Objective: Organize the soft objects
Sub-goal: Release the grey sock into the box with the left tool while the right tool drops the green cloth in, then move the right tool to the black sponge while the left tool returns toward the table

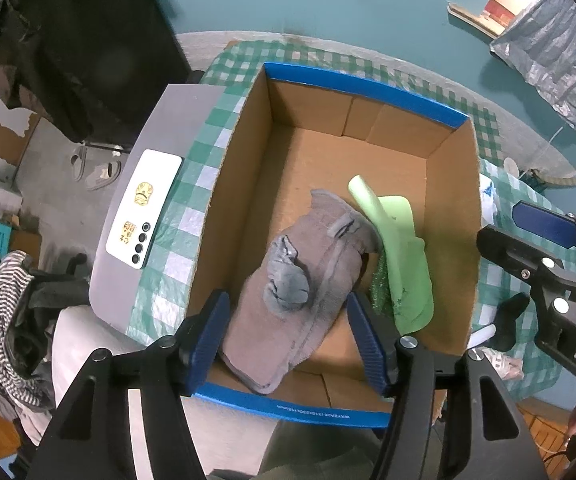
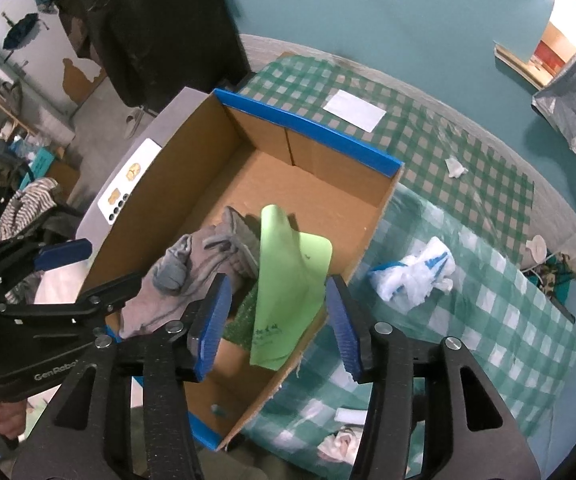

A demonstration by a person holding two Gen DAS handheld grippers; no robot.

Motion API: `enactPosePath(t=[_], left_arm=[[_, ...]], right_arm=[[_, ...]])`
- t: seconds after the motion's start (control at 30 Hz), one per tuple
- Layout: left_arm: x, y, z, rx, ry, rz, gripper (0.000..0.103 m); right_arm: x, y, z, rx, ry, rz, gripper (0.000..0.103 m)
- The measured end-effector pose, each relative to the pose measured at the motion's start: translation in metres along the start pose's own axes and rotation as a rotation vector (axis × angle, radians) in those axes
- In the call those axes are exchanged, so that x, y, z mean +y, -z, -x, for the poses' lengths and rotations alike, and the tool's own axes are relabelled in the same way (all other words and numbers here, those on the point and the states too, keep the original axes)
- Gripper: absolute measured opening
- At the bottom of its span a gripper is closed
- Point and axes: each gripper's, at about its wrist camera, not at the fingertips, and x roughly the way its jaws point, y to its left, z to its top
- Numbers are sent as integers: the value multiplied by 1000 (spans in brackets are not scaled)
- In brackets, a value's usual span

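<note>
A cardboard box (image 1: 451, 216) with blue-edged flaps is seen standing on a green-checked tablecloth (image 2: 499, 292). Inside it, a grey towel (image 1: 311, 312) is laid along the floor, with a balled grey sock (image 1: 288, 280) resting on top of it. A light green cloth (image 1: 403, 256) is draped beside the towel, against the box's right wall, and a bit of dark green textured material (image 1: 379, 284) is partly covered by it. The left gripper (image 1: 288, 340) is held above the near end of the box with its blue pads spread apart and nothing between them. The right gripper (image 2: 276, 320) is likewise spread wide over the box's right wall, gripping nothing. A crumpled white plastic bag (image 2: 411, 272) is seen on the tablecloth outside the box, and a white phone (image 1: 144, 208) is lying on a grey surface to the left.
</note>
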Motion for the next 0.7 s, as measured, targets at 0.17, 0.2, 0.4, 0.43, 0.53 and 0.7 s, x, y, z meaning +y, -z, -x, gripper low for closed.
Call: enactPosePath(t=[0.17,0.2,0.4,0.43,0.53,0.7], left_arm=[[-8,0,6,-10,8,-14,67],[-11,0,7,-10,10,-20,67],[-28,0,10,-17,19,-65,67],[-32,0,11,-17,19,-76,67],[-43,0,11,-17,26,-98,67],[-64,1,11,-15,37,-138,67]], right_arm=[[-9,6,4,-2,6,-21,53],[-12,7,5,-2,9,-26,54],[-30,18,12,-3,27,-66,55],[-33,20,13,-4,29,-74,55],[-44,27,17,-1,40,-100,55],[-64,40,24,3,59,-144,55]])
